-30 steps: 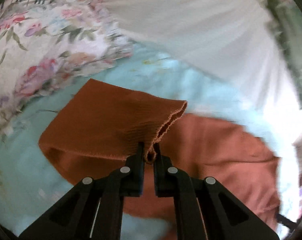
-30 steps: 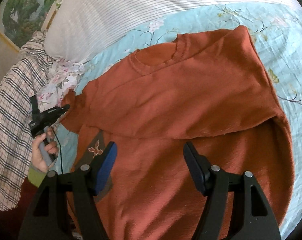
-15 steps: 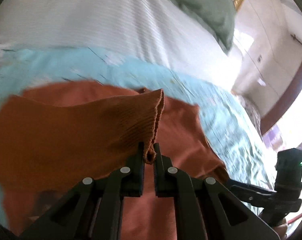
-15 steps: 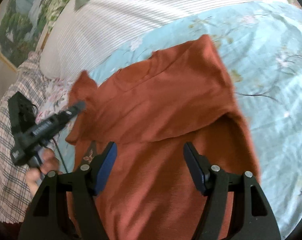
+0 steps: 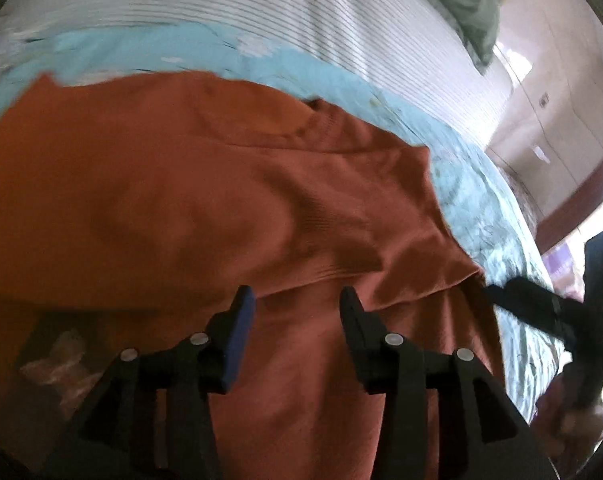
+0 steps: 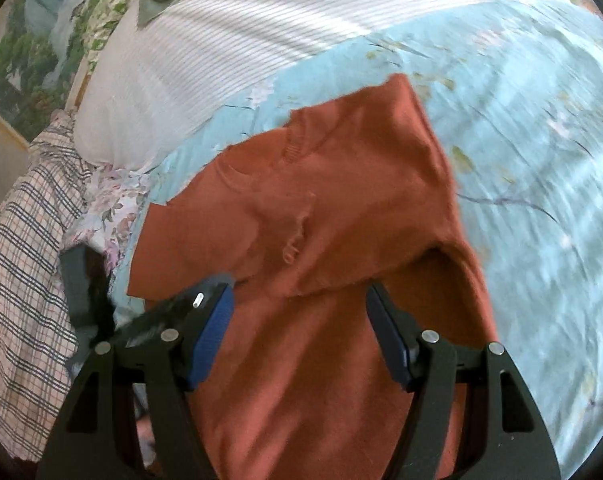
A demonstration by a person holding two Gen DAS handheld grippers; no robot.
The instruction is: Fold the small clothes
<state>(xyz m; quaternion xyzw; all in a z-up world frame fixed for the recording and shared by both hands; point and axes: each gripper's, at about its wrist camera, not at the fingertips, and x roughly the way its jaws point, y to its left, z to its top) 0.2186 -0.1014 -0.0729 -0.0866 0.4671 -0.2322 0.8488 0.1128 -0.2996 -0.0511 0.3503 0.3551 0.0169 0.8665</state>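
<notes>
Orange sweater (image 6: pixel 333 208) lies on the bed's blue floral sheet (image 6: pixel 521 120), both sleeves folded across the chest. Left gripper (image 5: pixel 297 300) and right gripper (image 6: pixel 299 300) hover over it, jaws wide, empty. Judged next: grip the hem, fold it toward the collar.

No readable text or labels appear anywhere.

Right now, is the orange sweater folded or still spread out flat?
Partly folded. The orange sweater has both sleeves laid across its chest, cuffs meeting near the middle, while its lower body still lies unfolded on the blue bedsheet.
</notes>
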